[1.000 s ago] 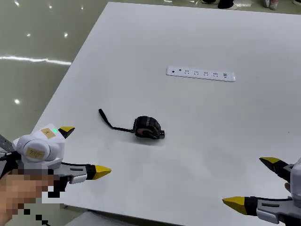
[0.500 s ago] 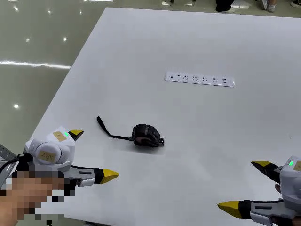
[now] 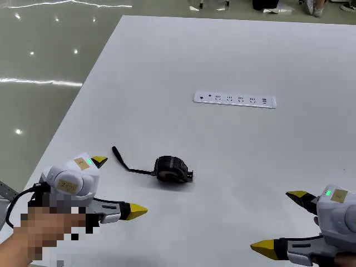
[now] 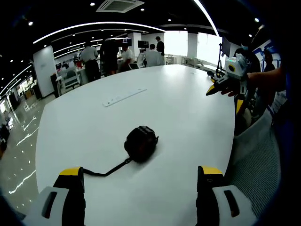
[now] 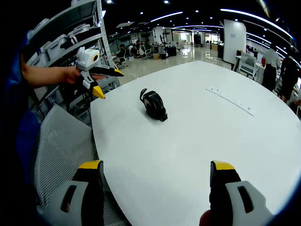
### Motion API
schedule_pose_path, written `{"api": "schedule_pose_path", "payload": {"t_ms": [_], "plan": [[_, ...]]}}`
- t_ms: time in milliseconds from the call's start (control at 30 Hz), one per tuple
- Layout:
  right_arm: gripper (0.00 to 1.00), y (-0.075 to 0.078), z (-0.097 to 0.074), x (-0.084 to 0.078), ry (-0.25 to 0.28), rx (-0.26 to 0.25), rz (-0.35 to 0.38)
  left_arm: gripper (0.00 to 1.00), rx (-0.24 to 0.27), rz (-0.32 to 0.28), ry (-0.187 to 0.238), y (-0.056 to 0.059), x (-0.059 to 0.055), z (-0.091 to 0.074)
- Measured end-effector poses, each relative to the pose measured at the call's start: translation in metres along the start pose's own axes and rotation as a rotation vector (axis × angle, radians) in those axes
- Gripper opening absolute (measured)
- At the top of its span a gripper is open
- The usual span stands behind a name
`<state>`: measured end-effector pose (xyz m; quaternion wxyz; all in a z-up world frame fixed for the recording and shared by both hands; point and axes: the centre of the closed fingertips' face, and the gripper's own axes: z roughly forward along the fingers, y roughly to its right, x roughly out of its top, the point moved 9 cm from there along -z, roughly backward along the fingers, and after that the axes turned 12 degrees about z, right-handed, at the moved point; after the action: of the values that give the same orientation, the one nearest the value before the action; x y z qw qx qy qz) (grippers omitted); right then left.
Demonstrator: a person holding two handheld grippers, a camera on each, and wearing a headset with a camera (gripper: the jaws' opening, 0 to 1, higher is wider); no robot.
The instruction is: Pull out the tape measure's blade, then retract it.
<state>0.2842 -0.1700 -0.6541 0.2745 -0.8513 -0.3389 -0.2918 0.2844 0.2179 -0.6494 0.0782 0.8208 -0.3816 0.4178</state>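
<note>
both grippers have edged in toward the tape since 1 s ago, the left one more. headset cam also tipped, so most of the picture shift is cam, not things. tape hasn't moved on the table.

left gripper, white body w/ black jaws and yellow tips: jaws spread wide, nothing btwn them, held at the near-left table edge and aimed at the tape. right gripper, same build: also spread wide and empty, near the front edge, well apart from the tape, facing it from the other side. prob. held so each can close in from its own side, one to steady the case and one to take the blade end, but that's a guess.

black round-cased tape measure lies on the table btwn the two grippers, nearer the left, nothing touching it. blade looks fully in. small tab at the case's right end is likely the hook, facing the right gripper. thin black wrist strap trails flat off the case toward the left gripper.

further out: long white power strip, well beyond the tape, no part in the job. all sits on the wide white table.

count: 2 grippers, 1 tape measure, 1 strap, 1 power strip. pull not yet begun.
</note>
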Motion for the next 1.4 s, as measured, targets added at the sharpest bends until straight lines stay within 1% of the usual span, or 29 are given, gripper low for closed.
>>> {"api": "schedule_pose_path", "payload": {"t_ms": [133,500,833,1233,1400], "plan": [[0.9,0.002,0.005,0.003,-0.001,0.011,-0.008,0.97,-0.006,0.009,0.004,-0.003,0.005,0.006],[0.89,0.005,0.02,0.007,-0.017,0.043,-0.035,0.96,-0.031,0.042,0.015,-0.004,0.022,0.023],[0.89,0.008,0.036,0.013,-0.032,0.074,-0.063,0.96,-0.069,0.08,0.018,-0.008,0.031,0.041],[0.87,0.01,0.059,0.021,-0.046,0.111,-0.092,0.95,-0.121,0.125,0.016,-0.007,0.041,0.063],[0.86,0.006,0.069,0.026,-0.055,0.134,-0.109,0.93,-0.145,0.152,0.016,-0.008,0.047,0.072]]}}
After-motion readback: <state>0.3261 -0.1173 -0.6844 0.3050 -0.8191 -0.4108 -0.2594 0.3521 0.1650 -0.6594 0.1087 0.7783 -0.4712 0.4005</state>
